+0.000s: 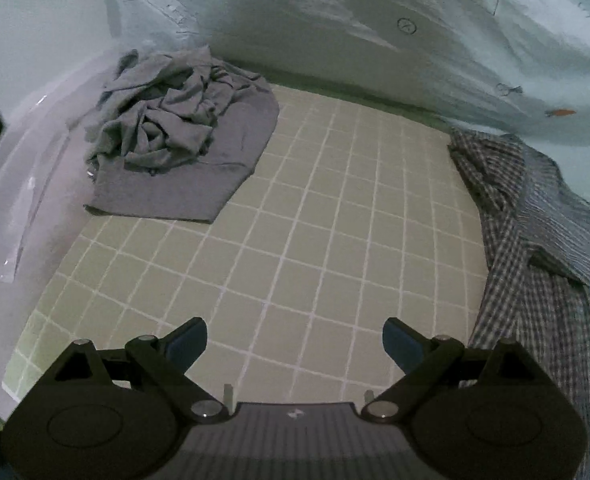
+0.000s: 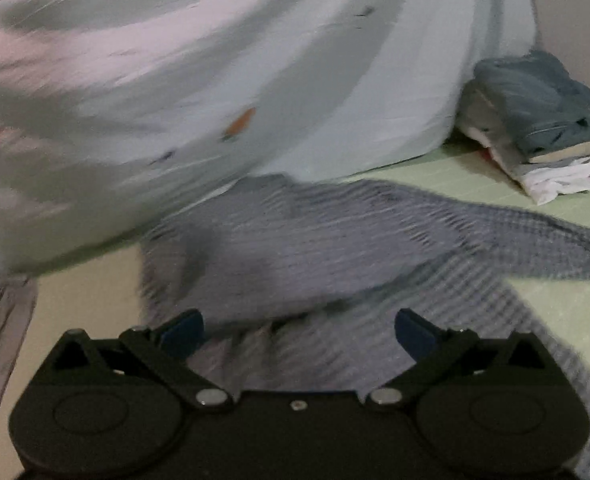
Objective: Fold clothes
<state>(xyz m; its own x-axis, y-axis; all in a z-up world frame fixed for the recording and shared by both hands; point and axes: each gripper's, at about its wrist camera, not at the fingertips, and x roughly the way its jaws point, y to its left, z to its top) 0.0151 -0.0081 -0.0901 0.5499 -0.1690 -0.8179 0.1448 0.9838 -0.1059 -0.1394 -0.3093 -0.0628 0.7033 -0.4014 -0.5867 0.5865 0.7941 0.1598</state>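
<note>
Checked shirt (image 2: 335, 240): lies along the table's right edge, directly ahead of our right tool (image 2: 299, 328), nearer than our left tool (image 1: 295, 340); both spread, empty.

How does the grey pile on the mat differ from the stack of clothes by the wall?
The grey pile is crumpled and loose; the stack is folded flat in neat layers. The grey pile is all one colour, while the stack shows dark blue pieces on top and white at the bottom. The pile looks still to be folded; the stack looks finished. Both rest on the green grid mat.
</note>
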